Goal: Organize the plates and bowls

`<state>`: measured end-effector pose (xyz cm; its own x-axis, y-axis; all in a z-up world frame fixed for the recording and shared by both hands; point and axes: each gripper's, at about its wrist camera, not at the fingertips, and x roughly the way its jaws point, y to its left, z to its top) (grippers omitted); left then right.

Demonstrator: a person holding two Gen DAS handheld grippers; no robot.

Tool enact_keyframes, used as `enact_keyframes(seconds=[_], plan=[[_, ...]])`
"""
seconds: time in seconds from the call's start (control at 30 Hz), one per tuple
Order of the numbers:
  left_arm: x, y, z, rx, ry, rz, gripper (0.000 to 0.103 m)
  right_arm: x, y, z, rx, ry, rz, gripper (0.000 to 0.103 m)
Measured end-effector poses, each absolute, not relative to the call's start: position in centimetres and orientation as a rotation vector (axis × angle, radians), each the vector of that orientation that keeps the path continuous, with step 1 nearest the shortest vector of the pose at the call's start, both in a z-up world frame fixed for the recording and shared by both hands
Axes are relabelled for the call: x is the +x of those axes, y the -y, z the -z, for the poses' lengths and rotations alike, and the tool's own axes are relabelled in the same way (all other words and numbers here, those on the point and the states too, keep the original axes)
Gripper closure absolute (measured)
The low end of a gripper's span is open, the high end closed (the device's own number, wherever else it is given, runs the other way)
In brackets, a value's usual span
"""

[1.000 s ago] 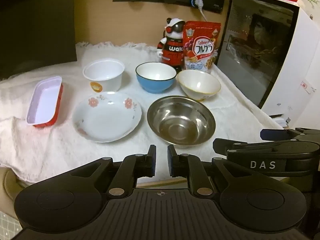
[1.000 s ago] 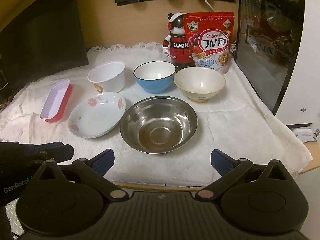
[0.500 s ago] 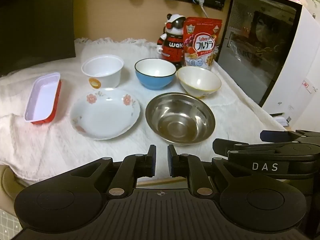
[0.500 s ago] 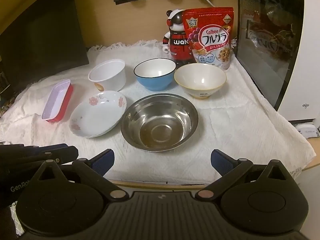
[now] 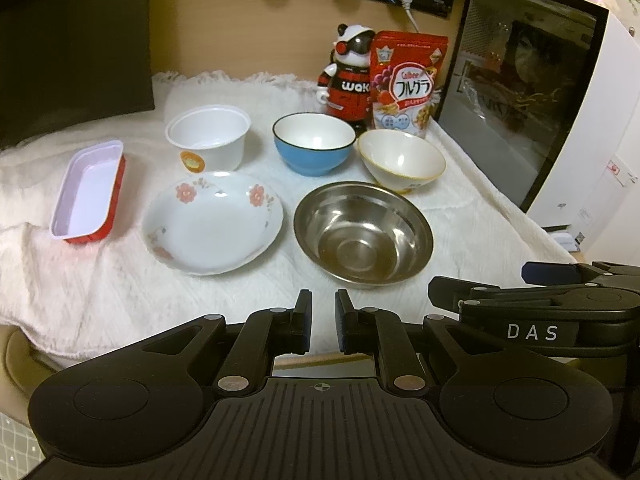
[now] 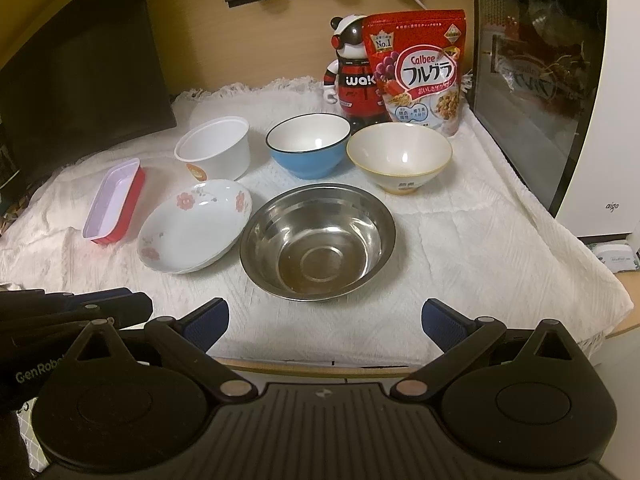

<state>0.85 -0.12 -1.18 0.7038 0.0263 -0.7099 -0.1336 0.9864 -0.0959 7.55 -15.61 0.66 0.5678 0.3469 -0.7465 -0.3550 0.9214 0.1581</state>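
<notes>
A white textured cloth (image 6: 460,240) covers the worktop (image 6: 624,280), and all the dishes stand on it, each apart from the others or nearly so. Farthest left lies a shallow rectangular tray, red outside and white inside (image 6: 114,202), its long side running away from the camera. Right of it, toward the back, stands a white plastic tub with a small orange label (image 6: 214,148). In front of the tub sits a white ceramic plate painted with pink flowers (image 6: 194,226), its right rim just beside a round stainless-steel bowl (image 6: 318,240) at the front centre. Behind the steel bowl stand a blue bowl with a white inside and dark rim (image 6: 308,144) and, to its right, a cream ceramic bowl with a thin gold rim (image 6: 400,158). Behind those two, a red, black and white toy figure (image 6: 352,76) stands partly covered by a red cereal pouch (image 6: 418,70). At the far right is a white appliance with a dark glass door (image 6: 528,80).

The left tongs (image 5: 323,322) hover at the near edge of the cloth, drawn narrow with only a slim gap and nothing between them. The right tongs (image 6: 325,322) hover over the near edge in front of the steel bowl, spread wide and empty.
</notes>
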Motion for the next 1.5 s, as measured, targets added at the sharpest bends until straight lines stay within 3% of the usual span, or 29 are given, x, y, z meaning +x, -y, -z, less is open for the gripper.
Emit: enact_keyframes(seconds=[1.5], plan=[[1.37,-0.26,0.71,-0.163,-0.82,-0.11,0.088,7.23,15.21,-0.22,-0.011,-0.882,-0.411,0.0]])
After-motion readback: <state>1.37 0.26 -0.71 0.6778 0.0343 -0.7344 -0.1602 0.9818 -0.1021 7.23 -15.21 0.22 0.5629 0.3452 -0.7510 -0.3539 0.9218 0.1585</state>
